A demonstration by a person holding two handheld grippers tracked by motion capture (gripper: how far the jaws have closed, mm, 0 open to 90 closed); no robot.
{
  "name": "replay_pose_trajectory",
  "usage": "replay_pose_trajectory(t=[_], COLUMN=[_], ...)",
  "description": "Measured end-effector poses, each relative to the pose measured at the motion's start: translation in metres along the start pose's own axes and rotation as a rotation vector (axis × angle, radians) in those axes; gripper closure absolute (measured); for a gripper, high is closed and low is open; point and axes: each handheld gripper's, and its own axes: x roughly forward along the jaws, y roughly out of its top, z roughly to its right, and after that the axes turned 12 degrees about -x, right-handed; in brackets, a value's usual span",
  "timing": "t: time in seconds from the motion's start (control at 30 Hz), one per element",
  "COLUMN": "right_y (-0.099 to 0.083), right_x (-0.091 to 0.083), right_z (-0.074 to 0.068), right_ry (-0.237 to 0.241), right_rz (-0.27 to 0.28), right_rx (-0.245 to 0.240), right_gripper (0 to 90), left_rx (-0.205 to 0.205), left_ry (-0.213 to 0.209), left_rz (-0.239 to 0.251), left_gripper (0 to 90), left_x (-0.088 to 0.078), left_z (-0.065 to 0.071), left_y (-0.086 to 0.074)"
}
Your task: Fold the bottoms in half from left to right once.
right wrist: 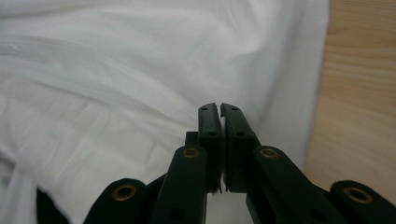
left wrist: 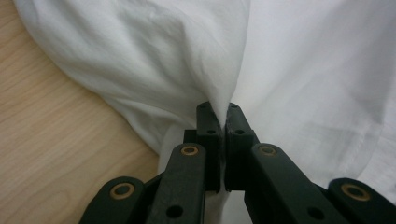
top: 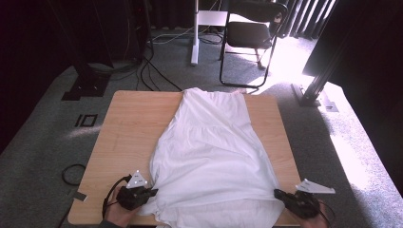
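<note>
**White garment pinched at both near corners**

White garment, one piece, spread flat along the middle of one wooden table, narrow end far, wide hem at the near edge. Two grippers, one at each hem corner. Left gripper closed tight on a fold of the cloth, seen pinched between the jaws in the left gripper view. Right gripper closed too, thin cloth edge caught between its pads. One black chair behind the table, on grey carpet.
</note>
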Motion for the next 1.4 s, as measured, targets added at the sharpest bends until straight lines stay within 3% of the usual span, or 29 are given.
replay_pose_trajectory(t=[0.1, 0.2, 0.27, 0.3, 0.43, 0.53, 0.63, 0.83, 0.9, 1.03, 1.13, 1.3, 1.4], right_y=[-0.021, -0.032, -0.036, -0.036, -0.022, -0.002, 0.022, 0.076, 0.092, 0.119, 0.136, 0.157, 0.162], right_x=[-0.027, -0.025, -0.015, -0.012, -0.004, 0.006, 0.027, 0.085, 0.103, 0.136, 0.159, 0.192, 0.208], right_z=[-0.004, -0.008, -0.005, -0.005, -0.001, 0.007, 0.018, 0.038, 0.042, 0.045, 0.044, 0.048, 0.051], right_ry=[0.010, 0.025, 0.026, 0.022, -0.050, -0.089, -0.123, -0.113, -0.115, -0.099, -0.117, -0.131, -0.118], right_rz=[0.003, -0.059, -0.104, -0.114, -0.047, 0.014, 0.043, 0.031, 0.021, 0.015, -0.010, -0.040, -0.062], right_rx=[0.038, 0.027, 0.034, 0.039, 0.029, 0.014, -0.024, -0.082, -0.102, -0.119, -0.143, -0.128, -0.120], right_gripper=[87.9, 86.5, 64.7, 57.9, 39.9, 39.9, 41.0, 44.6, 46.1, 47.5, 48.1, 46.8, 46.4], left_rx=[0.018, 0.006, -0.017, -0.031, -0.050, -0.042, -0.050, -0.099, -0.116, -0.158, -0.197, -0.263, -0.298], left_ry=[-0.026, -0.031, -0.046, -0.055, -0.033, 0.010, 0.051, 0.105, 0.103, 0.118, 0.124, 0.119, 0.087], left_rz=[-0.013, 0.007, 0.047, 0.069, 0.120, 0.152, 0.180, 0.210, 0.211, 0.189, 0.163, 0.113, 0.071], left_gripper=[87.1, 70.3, 57.7, 55.9, 47.8, 44.5, 41.2, 39.6, 39.9, 40.3, 41.0, 40.8, 41.0], left_x=[0.001, 0.001, -0.003, -0.005, -0.011, -0.008, 0.001, 0.021, 0.028, 0.048, 0.065, 0.095, 0.112], left_z=[0.008, 0.007, 0.004, 0.001, -0.008, -0.015, -0.027, -0.053, -0.061, -0.077, -0.090, -0.108, -0.112], left_y=[-0.003, -0.002, 0.000, 0.001, 0.014, 0.030, 0.050, 0.094, 0.107, 0.129, 0.141, 0.152, 0.153])
